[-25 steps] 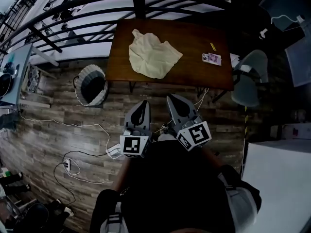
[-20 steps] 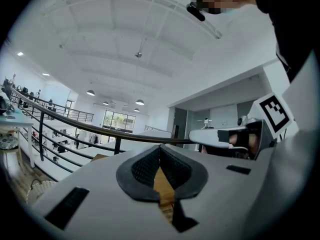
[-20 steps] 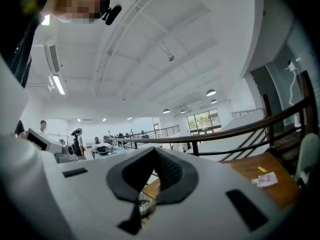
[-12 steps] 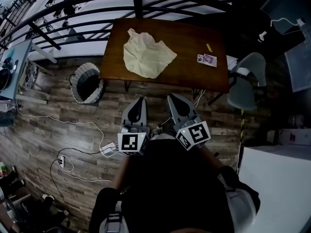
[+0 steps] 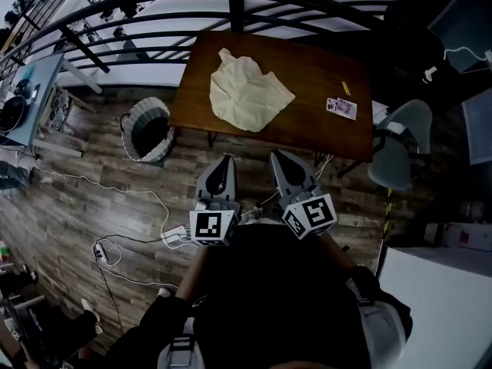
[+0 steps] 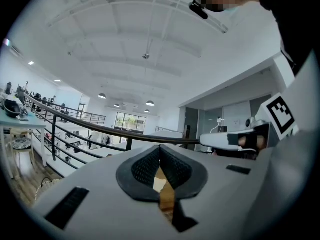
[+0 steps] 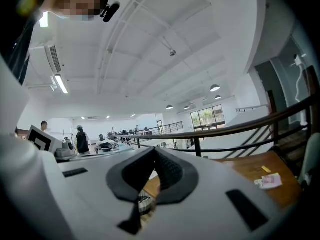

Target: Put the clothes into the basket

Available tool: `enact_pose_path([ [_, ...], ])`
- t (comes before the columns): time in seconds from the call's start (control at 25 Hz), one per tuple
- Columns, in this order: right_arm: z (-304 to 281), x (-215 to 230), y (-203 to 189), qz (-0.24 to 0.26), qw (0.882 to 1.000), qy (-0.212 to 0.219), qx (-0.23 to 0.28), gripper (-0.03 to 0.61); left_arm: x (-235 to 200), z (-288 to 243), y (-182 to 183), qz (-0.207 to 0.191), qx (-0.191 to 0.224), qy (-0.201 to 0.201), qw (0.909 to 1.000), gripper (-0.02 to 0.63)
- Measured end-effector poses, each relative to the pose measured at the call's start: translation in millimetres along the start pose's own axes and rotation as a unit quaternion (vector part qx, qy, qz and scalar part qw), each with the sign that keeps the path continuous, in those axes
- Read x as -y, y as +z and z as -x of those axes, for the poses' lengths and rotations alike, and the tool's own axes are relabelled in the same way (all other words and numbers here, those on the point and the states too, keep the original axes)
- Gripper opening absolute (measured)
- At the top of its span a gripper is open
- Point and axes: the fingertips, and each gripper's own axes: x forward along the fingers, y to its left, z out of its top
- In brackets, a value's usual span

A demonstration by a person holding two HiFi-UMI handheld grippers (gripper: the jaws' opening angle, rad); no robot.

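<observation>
Head view: cream garment on table, basket on floor; left gripper, right gripper jaws together, empty

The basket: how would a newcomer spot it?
Find the brown wooden table by the black railing. On the plank floor just off its left end stands the basket: round, pale and woven, dark inside, the only container there.

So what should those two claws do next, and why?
Probably reach forward to the cloth on the table, opening the jaws on the way. The left gripper and right gripper are both shut, empty and short of the table. The cloth lies untouched, and the basket stands on the floor beside the table.
</observation>
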Motion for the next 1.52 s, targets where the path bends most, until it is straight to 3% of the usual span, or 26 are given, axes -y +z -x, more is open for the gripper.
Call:
enact_pose_path([
  [0.56, -89.2, 2.9, 8.8, 0.015, 0.999, -0.028, -0.015, 0.011, -68.5, -64.8, 9.8, 0.013, -0.003, -0.038, 0.9992, 0.014],
  [1.04, -172.1, -6.5, -0.2, 0.012, 0.997, -0.073, -0.023, 0.011, -137.1, -105.5, 15.2, 0.008, -0.008, -0.097, 0.9952, 0.014],
  [1.52, -226.1, 23.0, -16.1, -0.005, 0.995, -0.075, -0.065, 0.014, -160.1, -150.9, 5.8, 0.023, -0.027, -0.095, 0.9948, 0.014],
])
